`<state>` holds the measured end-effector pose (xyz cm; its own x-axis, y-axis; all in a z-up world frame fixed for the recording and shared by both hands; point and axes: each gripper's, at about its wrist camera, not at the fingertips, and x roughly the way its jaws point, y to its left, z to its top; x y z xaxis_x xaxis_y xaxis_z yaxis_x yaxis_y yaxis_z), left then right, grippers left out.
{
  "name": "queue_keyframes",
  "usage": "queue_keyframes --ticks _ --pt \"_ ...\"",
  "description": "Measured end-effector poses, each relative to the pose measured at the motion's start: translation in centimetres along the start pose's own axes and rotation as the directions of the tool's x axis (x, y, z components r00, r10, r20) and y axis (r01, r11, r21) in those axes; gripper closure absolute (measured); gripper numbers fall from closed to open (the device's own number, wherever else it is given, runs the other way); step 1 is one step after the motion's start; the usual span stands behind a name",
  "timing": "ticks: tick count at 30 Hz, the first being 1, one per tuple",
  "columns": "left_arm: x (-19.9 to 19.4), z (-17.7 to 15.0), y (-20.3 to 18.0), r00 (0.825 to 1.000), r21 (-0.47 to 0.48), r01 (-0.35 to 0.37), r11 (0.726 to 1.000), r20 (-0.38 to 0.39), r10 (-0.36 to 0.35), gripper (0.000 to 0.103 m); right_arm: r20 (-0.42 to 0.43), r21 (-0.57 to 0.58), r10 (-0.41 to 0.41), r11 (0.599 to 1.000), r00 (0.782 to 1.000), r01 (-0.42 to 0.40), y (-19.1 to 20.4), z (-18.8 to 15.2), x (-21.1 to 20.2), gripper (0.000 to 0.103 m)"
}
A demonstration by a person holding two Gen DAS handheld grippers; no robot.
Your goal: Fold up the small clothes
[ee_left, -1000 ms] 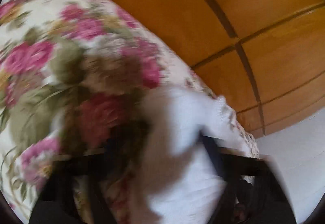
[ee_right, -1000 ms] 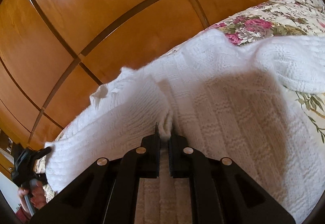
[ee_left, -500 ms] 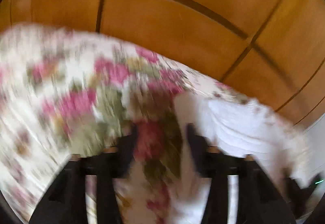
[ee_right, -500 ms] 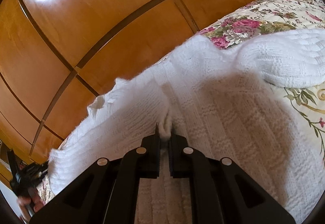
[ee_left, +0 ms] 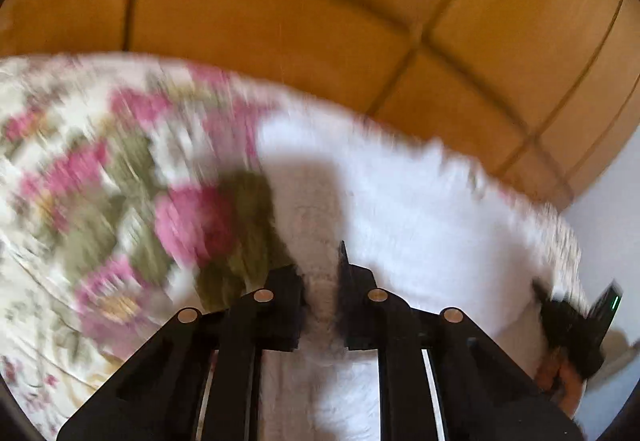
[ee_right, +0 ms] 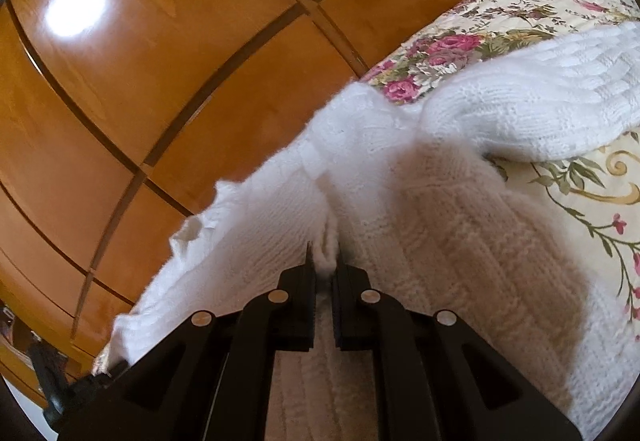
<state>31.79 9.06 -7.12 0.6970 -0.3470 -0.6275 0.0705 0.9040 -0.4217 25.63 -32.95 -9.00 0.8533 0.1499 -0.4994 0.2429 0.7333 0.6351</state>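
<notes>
Item: white knit sweater (ee_right: 460, 241), lying on our floral bedspread (ee_left: 100, 201). Left gripper (ee_left: 322, 281): jaws closing around a fold of knit. Right gripper (ee_right: 324, 273): jaws pinching a ridge of knit. We judged both edges should lift together, kept taut and level.

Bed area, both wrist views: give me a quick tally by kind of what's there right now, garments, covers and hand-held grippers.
White knitted garments: 1, the sweater
Floral bedspreads: 1
Hand-held grippers: 2, the left hand-held gripper, closing with the knit between its jaws, and the right hand-held gripper, pinching a fold
Total: 4
</notes>
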Motion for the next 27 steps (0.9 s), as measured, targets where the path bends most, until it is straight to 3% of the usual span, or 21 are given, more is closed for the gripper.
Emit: queue_keyframes --ticks 2,4,5,6,8,10,11,12,14,15,16,17,18,19,20,21,23,25,27 --pt "-0.7 0.0 1.0 0.999 -0.042 -0.045 0.998 0.017 0.046 0.09 -0.009 -0.015 0.001 1.0 1.0 -0.001 0.4 0.0 0.2 0.098" --pt "0.2 -0.5 2.3 0.969 -0.026 -0.247 0.969 -0.024 0.246 0.09 -0.028 -0.026 -0.01 1.0 1.0 0.009 0.6 0.0 0.6 0.098" --pt "0.6 -1.1 3.0 0.957 -0.021 -0.288 0.957 -0.05 0.287 0.09 -0.04 -0.024 -0.008 1.0 0.999 0.007 0.6 0.0 0.8 0.098" --pt "0.8 -1.9 4.2 0.962 -0.045 -0.265 0.963 -0.085 0.261 0.09 -0.044 -0.021 -0.007 1.0 0.999 0.006 0.5 0.1 0.9 0.098" --pt "0.0 -2.9 5.2 0.979 -0.105 -0.201 0.974 -0.063 0.195 0.087 -0.045 -0.023 -0.005 1.0 0.999 0.004 0.6 0.0 1.0 0.097" --pt "-1.2 -3.2 5.6 0.994 -0.156 -0.106 0.982 -0.03 0.103 0.063 -0.059 -0.028 0.004 1.0 0.998 -0.005 0.6 0.0 1.2 0.095" --pt "-1.7 -3.2 5.3 0.999 -0.183 -0.04 0.982 0.005 0.041 0.04 -0.06 -0.032 0.002 0.999 0.998 -0.004 0.7 0.0 1.2 0.087" --pt "-1.9 -3.2 5.0 0.999 -0.19 -0.024 0.981 0.03 0.031 0.022 -0.062 -0.036 0.014 0.999 0.998 -0.016 0.8 0.0 1.2 0.08" --pt "-1.6 -2.5 3.9 0.997 -0.171 -0.035 0.985 0.067 0.047 0.018 -0.059 -0.062 0.034 0.997 0.998 -0.038 1.4 -0.2 1.0 0.068" --pt "-0.8 -2.1 3.3 0.996 -0.151 -0.063 0.987 0.047 0.071 0.019 -0.057 -0.071 0.033 0.997 0.998 -0.037 1.5 -0.2 0.9 0.066" --pt "0.0 -1.8 2.9 0.997 -0.133 -0.076 0.988 0.006 0.077 0.02 -0.058 -0.075 0.034 0.996 0.998 -0.039 1.6 -0.3 0.9 0.065" --pt "1.6 -1.7 2.4 0.995 -0.102 -0.09 0.991 -0.058 0.084 0.044 -0.06 -0.074 0.032 0.997 0.998 -0.037 1.6 -0.3 1.0 0.066" --pt "2.0 -1.7 2.1 0.992 -0.079 -0.09 0.993 -0.092 0.082 0.082 -0.061 -0.074 0.03 0.997 0.998 -0.035 1.6 -0.3 1.0 0.067" --pt "2.4 -1.7 1.8 0.991 -0.059 -0.082 0.995 -0.111 0.075 0.084 -0.062 -0.076 0.028 0.997 0.998 -0.033 1.6 -0.3 1.0 0.075" --pt "1.6 -1.8 1.8 0.992 -0.047 -0.106 0.993 -0.068 0.103 0.09 -0.064 -0.082 0.035 0.996 0.997 -0.04 1.7 -0.3 1.0 0.093" --pt "0.9 -1.9 1.8 0.991 -0.04 -0.128 0.991 -0.036 0.127 0.092 -0.065 -0.094 0.052 0.994 0.997 -0.058 1.9 -0.4 0.9 0.096" --pt "0.1 -1.9 2.4 0.98 -0.049 -0.197 0.979 0.005 0.198 0.094 -0.072 -0.125 0.068 0.989 0.995 -0.077 2.5 -0.5 0.9 0.096" --pt "1.2 -2.5 3.4 0.965 -0.01 -0.261 0.965 -0.039 0.26 0.095 -0.094 -0.148 0.04 0.987 0.995 -0.054 2.9 -0.7 1.5 0.096" --pt "1.3 -2.7 3.7 0.969 0.012 -0.243 0.97 -0.04 0.244 0.094 -0.124 -0.141 0.007 0.99 0.992 -0.025 2.8 -0.7 2.3 0.096"
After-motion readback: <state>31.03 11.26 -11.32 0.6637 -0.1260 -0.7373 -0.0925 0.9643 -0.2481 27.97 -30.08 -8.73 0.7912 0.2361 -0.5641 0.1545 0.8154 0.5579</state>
